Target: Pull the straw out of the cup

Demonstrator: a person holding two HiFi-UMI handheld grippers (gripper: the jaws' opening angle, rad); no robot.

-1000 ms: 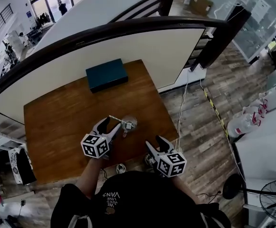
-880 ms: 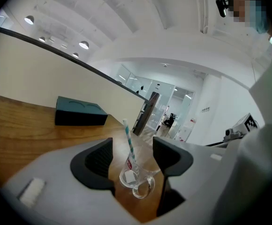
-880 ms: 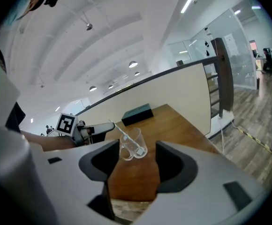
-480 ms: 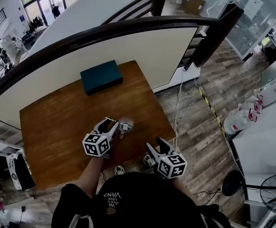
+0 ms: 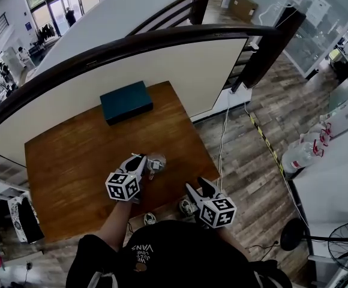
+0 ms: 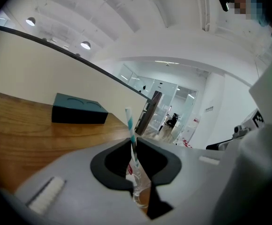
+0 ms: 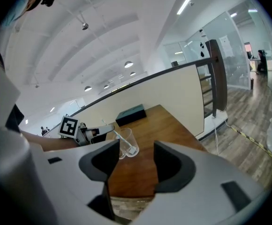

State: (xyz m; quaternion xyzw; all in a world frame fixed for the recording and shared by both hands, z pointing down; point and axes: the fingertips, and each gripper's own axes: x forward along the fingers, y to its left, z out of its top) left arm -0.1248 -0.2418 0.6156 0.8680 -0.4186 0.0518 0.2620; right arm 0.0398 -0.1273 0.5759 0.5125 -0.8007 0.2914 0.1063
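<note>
Head view: left tool [image 5: 139,159], jaws just closing, now pinching white-and-teal striped paper straw [image 6: 130,123] that stands in clear plastic cup [image 5: 156,161], right part of brown wooden surface [image 5: 72,155]. Right tool [image 5: 199,185]: jaws wide, empty, near-right of cup, apart.

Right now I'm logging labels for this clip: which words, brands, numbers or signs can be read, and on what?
"VANS": upside down in the head view, on the person's black shirt; the smaller lines beside it are too small to read.
Marker cubes: black-and-white square patterns, no letters.
Wall sign in the left gripper view: too small to read.
Straw, cup, teal box: no readable print.
</note>
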